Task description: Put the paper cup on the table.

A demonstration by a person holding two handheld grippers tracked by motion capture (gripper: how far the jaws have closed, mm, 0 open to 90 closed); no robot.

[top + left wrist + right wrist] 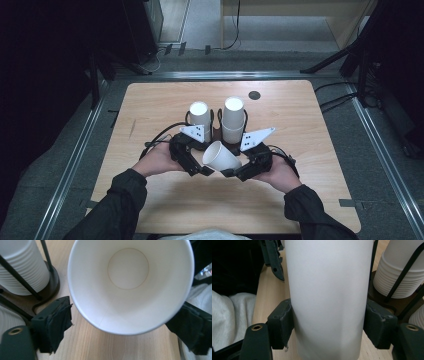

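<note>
Right gripper view: paper cup point(328, 297) cropped.

— What's in front of the left tongs point(120, 327)?
— A white paper cup point(130, 285), mouth facing us, between open jaws, clear of the left pad point(58, 325). Stacked cups point(22, 267) upper left, wooden worktop point(120, 346) below.

Cup held above table point(150, 105), in front of rack point(216, 131).
Two cup stacks point(233, 119) stand in rack; loose cup point(221, 157) lies tilted just before rack, between both grippers.
</note>
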